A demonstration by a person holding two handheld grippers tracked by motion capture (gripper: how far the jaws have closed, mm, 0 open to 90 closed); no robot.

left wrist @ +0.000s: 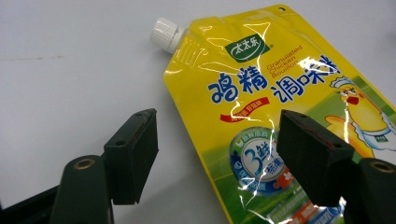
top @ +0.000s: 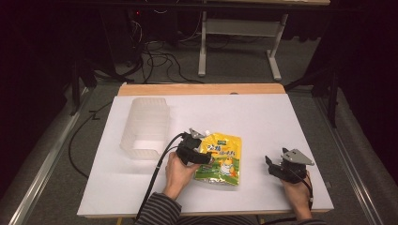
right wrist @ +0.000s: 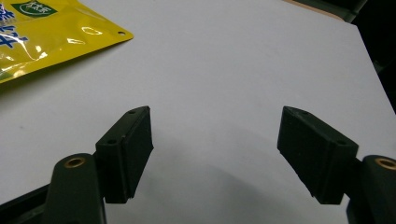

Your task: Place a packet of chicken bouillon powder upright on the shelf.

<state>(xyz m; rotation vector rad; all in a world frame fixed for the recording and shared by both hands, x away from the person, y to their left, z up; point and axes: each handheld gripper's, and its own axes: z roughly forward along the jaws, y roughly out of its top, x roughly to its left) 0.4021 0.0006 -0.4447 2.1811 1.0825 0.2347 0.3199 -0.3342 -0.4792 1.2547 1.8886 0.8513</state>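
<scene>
Left gripper (left wrist: 215, 154) released, jaws spread wide and straddling the near left edge of the yellow spouted pouch (left wrist: 280, 107). One jaw stands over bare worktop (left wrist: 70, 84) outside the pouch edge; the other sits over the printed face. Whether that jaw touches the film cannot be told. The pouch lies flat, white cap (left wrist: 164, 33) ahead of the jaws and slightly to the outer-jaw side.

Right gripper (right wrist: 215, 154) also released, jaws apart over bare worktop, nothing between them. A pouch corner (right wrist: 60, 32) lies ahead of its jaws and well off to one side.

Risks, judged from this pose:
- The pouch is flat against the worktop, so closing now would likely pinch only a fold of slick film, or skate over it. Cause: no edge is lifted between the jaws.
- A thin-edge grip could let the filled bag sag and swing, then slip out. Cause: glossy surface and loose granular contents.
- Pressing down to get under the edge may push the pouch away. Nothing holds it, since the right gripper stands well apart.
- The clear plastic container (top: 145, 129) lies beyond the left jaws; a sliding pouch could nudge it.
</scene>
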